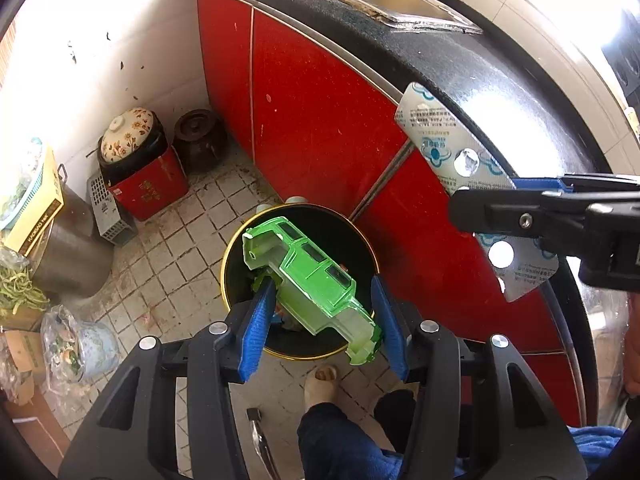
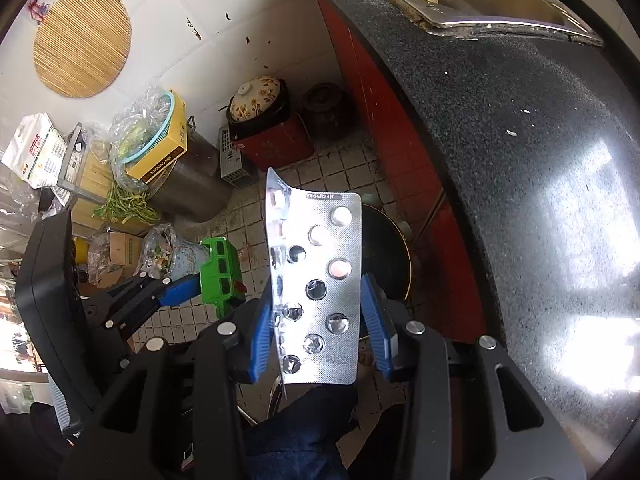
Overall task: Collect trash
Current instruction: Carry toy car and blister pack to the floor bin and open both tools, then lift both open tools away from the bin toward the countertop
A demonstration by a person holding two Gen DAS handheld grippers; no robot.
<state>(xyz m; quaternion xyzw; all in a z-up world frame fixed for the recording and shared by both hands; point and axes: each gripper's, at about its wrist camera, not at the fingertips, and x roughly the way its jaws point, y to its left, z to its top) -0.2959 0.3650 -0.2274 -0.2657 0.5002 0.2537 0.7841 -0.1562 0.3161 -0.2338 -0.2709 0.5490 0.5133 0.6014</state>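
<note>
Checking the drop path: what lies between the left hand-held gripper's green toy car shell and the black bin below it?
Nothing. In the left wrist view the green toy car shell hangs directly over the black bin, whose open mouth is unobstructed.

The toy car body [image 1: 316,280] is glossy translucent green plastic. The blister pack [image 2: 320,284] is crinkled silver foil with clear plastic bubbles. The left hand-held gripper [image 1: 324,320] has matt black plastic arms, ribbed blue pads [image 1: 256,328] and shiny metal bolts. The trash bin [image 1: 360,240] is black with a gold rim. The table [image 2: 520,160] is polished speckled dark stone; the cabinet doors [image 1: 312,120] are glossy red. The floor [image 1: 180,248] is grimy tile.
</note>
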